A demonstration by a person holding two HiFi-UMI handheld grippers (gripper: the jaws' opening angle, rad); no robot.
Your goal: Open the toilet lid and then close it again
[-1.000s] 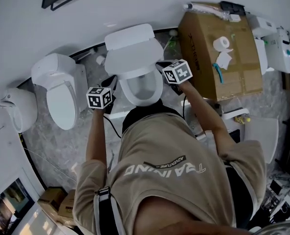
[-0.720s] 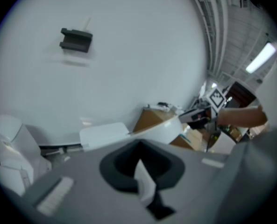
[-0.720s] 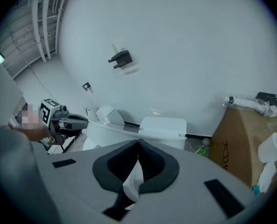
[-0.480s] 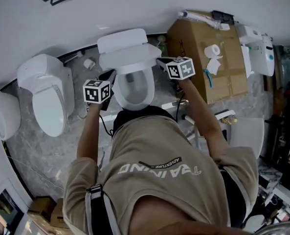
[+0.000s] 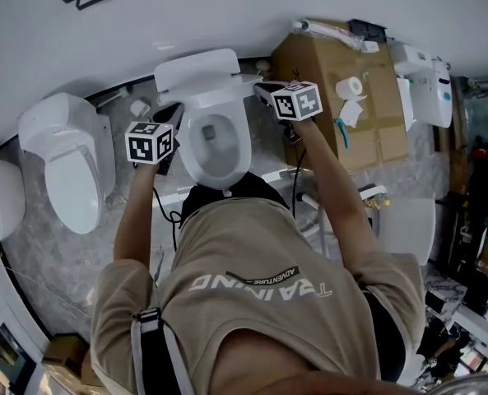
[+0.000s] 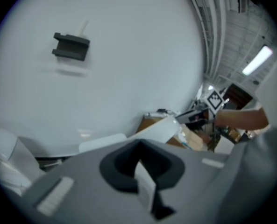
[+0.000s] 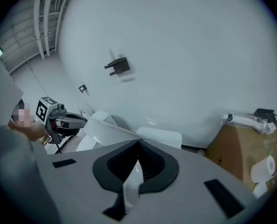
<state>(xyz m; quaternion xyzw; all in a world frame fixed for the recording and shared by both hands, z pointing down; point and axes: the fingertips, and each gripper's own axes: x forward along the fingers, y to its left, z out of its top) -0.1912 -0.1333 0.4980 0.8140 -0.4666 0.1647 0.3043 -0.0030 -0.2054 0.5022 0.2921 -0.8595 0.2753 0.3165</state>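
lid (image 7: 109, 133) had swung up a fair bit over the last second. it used to hang over half the bowl (image 5: 217, 142), and now the bowl was wide open from above. both claws had travelled up and back with it.

left gripper (image 6: 141, 174) was clamped down on a thin white edge of the lid, pads pinched tight on it. right gripper (image 7: 134, 171) was the same on the other side, with the white slab pinched between its dark pads. each gripper view showed the lid running across toward the other claw.

from the head view the lid stood raised at the back of the toilet, between the two claws. second toilet (image 5: 67, 167) sat just left, lid down. cardboard box (image 5: 318, 72) was on the right with a toilet paper roll (image 5: 355, 85) on top, and a black bracket (image 6: 71, 46) was up on the white wall.
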